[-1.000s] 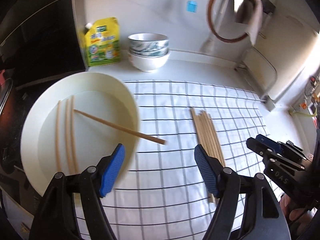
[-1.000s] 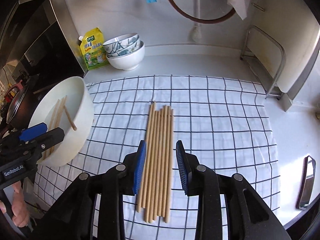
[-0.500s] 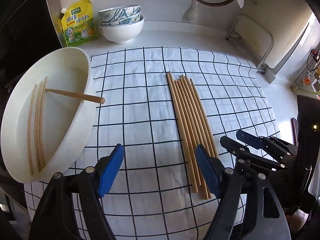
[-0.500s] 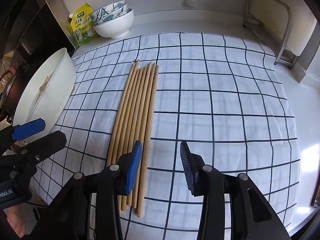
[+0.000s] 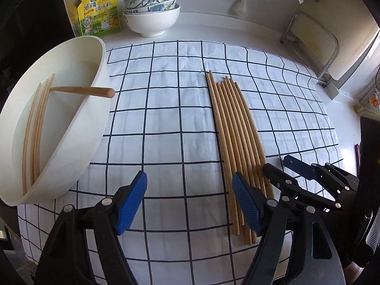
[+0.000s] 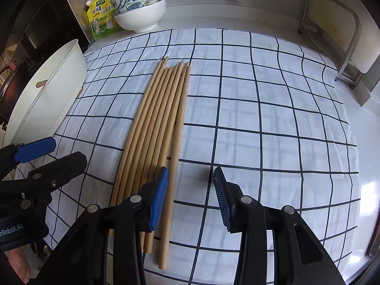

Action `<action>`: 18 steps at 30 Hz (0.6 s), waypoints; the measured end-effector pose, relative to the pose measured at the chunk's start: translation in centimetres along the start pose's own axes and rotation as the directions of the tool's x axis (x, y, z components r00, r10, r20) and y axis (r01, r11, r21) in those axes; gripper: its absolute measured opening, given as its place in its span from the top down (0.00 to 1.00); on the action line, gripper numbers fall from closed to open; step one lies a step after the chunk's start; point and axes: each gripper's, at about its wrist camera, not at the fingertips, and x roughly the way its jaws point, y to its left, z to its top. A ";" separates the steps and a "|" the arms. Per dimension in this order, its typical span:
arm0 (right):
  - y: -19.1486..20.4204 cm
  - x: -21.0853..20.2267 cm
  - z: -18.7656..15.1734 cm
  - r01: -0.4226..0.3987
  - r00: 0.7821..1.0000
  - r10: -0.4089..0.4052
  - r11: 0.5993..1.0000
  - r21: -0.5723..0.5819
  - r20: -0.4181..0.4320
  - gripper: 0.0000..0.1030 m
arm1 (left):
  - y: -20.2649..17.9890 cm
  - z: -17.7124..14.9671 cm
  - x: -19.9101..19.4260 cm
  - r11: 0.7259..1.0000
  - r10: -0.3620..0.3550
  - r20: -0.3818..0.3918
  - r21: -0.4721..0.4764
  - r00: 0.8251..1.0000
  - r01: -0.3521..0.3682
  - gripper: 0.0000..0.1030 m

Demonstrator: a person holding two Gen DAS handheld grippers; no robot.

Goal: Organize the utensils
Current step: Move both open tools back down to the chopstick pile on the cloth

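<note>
Several wooden chopsticks (image 5: 234,128) lie side by side on the checked cloth (image 5: 166,109); they also show in the right wrist view (image 6: 156,123). A large white bowl (image 5: 78,128) at the left holds three more chopsticks (image 5: 35,128); one (image 5: 83,91) leans over its rim. My left gripper (image 5: 188,204) is open and empty above the cloth, its right finger over the near ends of the row. My right gripper (image 6: 191,197) is open and empty, its left finger over the row's right edge. It also shows in the left wrist view (image 5: 285,173).
Stacked bowls (image 5: 152,11) and a yellow seasoning pouch (image 5: 98,11) stand at the back by the wall. A metal rack (image 6: 332,35) stands at the back right. A dark stove area lies left of the white bowl (image 6: 47,90).
Both grippers have moved down and closer to the cloth. The left has swung right from the white bowl toward the chopstick row. The right has shifted right, so the row now lies under its left finger.
</note>
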 end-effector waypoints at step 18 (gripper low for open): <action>-3.3 -0.7 -0.5 0.020 0.999 -0.021 0.999 0.036 0.026 0.63 | -1.9 -0.1 3.5 0.998 0.069 -0.036 0.013 0.997 -0.069 0.29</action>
